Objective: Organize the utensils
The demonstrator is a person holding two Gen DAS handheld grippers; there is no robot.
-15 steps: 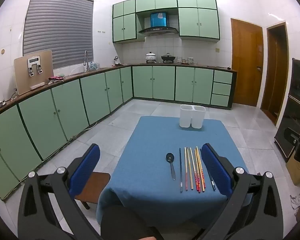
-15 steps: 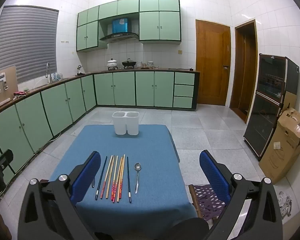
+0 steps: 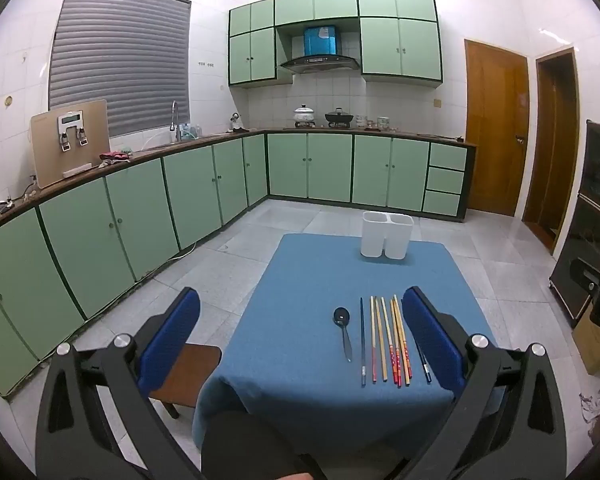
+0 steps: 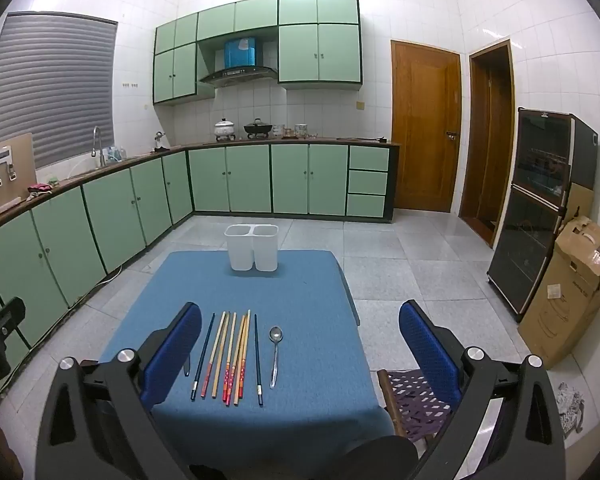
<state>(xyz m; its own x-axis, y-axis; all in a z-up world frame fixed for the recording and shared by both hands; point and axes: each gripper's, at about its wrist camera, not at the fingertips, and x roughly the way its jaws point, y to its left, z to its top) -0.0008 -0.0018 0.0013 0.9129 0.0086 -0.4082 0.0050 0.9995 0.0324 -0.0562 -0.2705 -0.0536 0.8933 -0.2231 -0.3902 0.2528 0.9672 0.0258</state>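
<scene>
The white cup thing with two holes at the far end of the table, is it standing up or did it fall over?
Standing up. The white plastic two-compartment holder sits flat on the blue tablecloth with both openings facing up.

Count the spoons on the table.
2. Left spoon lies left of the chopsticks; right spoon lies right of them. The holder's inside is hidden.

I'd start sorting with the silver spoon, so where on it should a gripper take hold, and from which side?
Grip the silver spoon at mid-handle, coming from above with fingers across it. It lies flat with its thin handle toward the near edge, on the right of the chopsticks, so probably the right gripper.
</scene>
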